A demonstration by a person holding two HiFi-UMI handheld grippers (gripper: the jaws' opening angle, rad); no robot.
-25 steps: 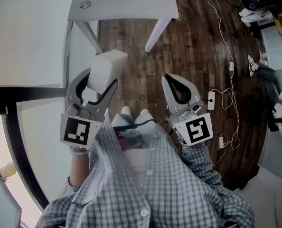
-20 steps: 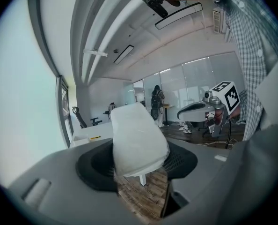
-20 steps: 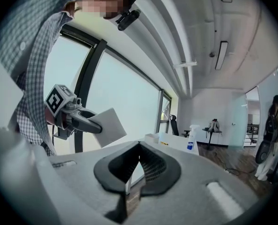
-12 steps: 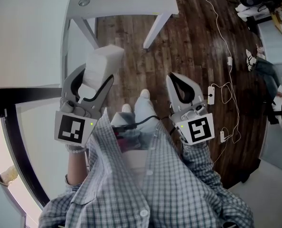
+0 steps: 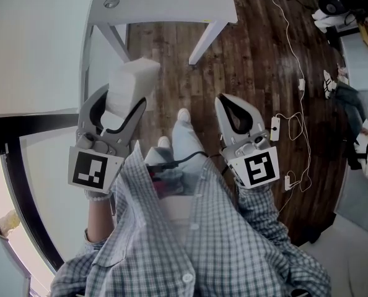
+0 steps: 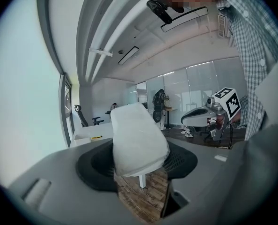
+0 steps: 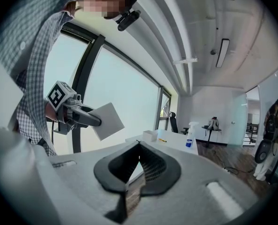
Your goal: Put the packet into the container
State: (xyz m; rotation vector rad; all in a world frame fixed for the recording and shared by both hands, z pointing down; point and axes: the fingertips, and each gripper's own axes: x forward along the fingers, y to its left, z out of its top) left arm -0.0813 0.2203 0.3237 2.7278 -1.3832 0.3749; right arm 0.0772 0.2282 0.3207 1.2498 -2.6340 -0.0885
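A white, soft packet [image 5: 132, 81] sticks up from between the jaws of my left gripper [image 5: 120, 101], which is shut on its lower end. From the left gripper view, the packet [image 6: 137, 139] fills the gap between the dark pads [image 6: 96, 164]. My right gripper [image 5: 225, 99] is held beside it at waist height, tips together and nothing in it. A small white open box [image 7: 149, 135], the container, stands on the white table [image 5: 171, 5] ahead. The right gripper view also shows the left gripper [image 7: 88, 119] with the packet [image 7: 107, 121].
I stand on a dark wooden floor [image 5: 252, 60] with white cables [image 5: 292, 110] trailing at the right. A black-framed glass wall [image 5: 29, 125] runs along the left. A spray bottle [image 7: 190, 137] stands on the table near the box. Office chairs and shoes lie further off.
The left gripper has drifted slightly left and forward, still holding the packet. One of the person's feet has stepped forward. The right gripper has barely moved.
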